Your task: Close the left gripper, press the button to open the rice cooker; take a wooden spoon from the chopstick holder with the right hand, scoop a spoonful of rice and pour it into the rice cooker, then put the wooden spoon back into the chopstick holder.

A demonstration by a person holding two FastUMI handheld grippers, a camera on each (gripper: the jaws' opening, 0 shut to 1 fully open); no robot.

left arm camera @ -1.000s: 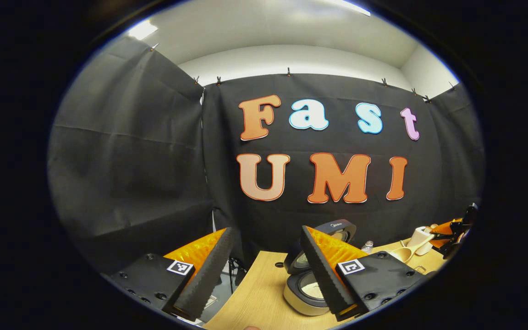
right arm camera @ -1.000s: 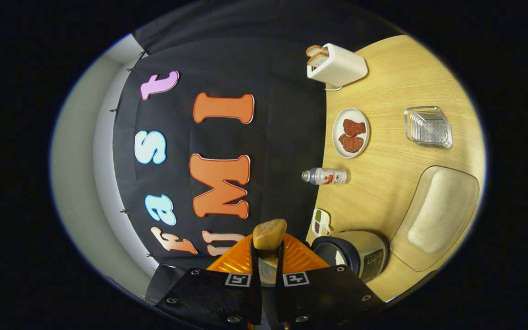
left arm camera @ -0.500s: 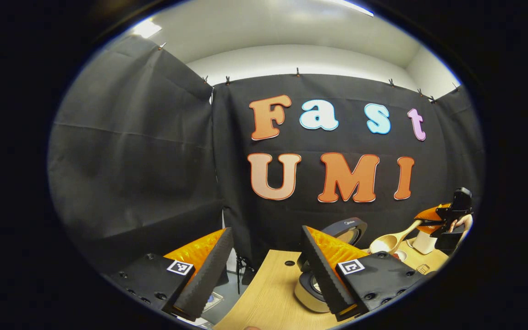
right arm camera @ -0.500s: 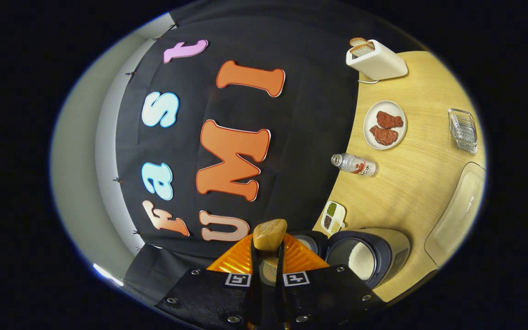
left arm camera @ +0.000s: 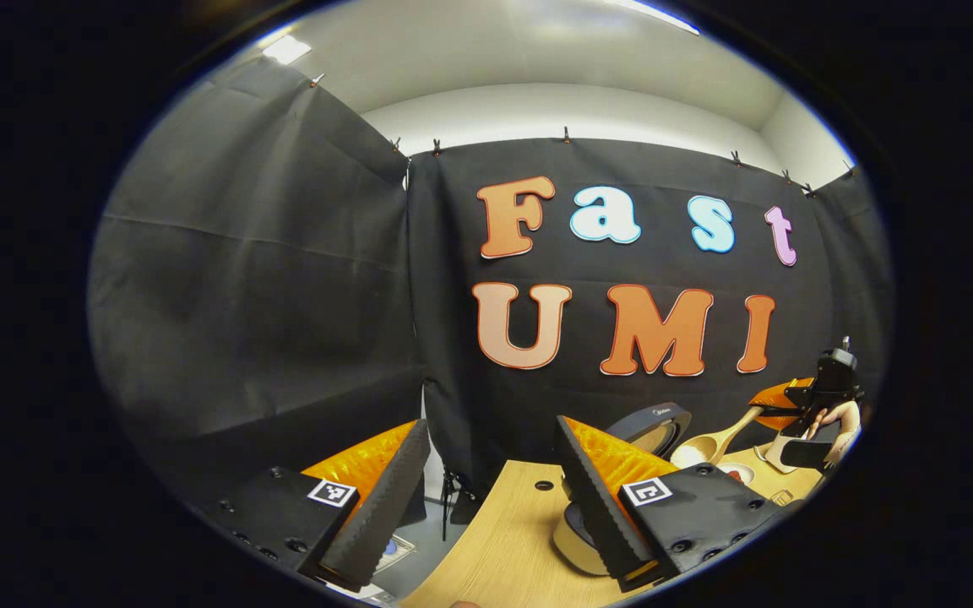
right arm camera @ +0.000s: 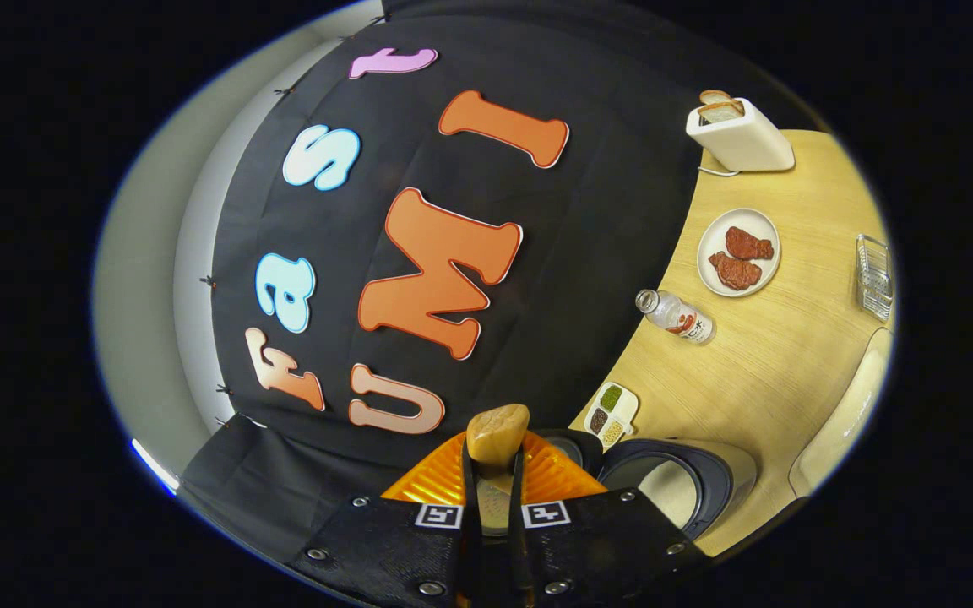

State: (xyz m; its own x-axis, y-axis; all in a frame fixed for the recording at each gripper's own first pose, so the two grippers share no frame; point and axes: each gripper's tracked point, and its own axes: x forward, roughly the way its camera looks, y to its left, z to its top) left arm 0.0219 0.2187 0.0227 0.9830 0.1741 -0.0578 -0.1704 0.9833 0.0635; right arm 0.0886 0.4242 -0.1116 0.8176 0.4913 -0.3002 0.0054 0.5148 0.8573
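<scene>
Currently, step: returning the pale wooden spoon to its holder.
Right hand-held gripper: pinching the spoon's handle.
Left hand-held gripper: spread, idle.
Advice: lower your spoon handle-first, upright, clear of the open dark-rimmed rice cooker.

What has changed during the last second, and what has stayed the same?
The right gripper has rolled further, so the table tilts more in its view; the rice tray slid to the edge. In the left gripper view the wooden spoon rose beside the rice cooker. Unchanged: spoon clamped, cooker open, left gripper open.
</scene>
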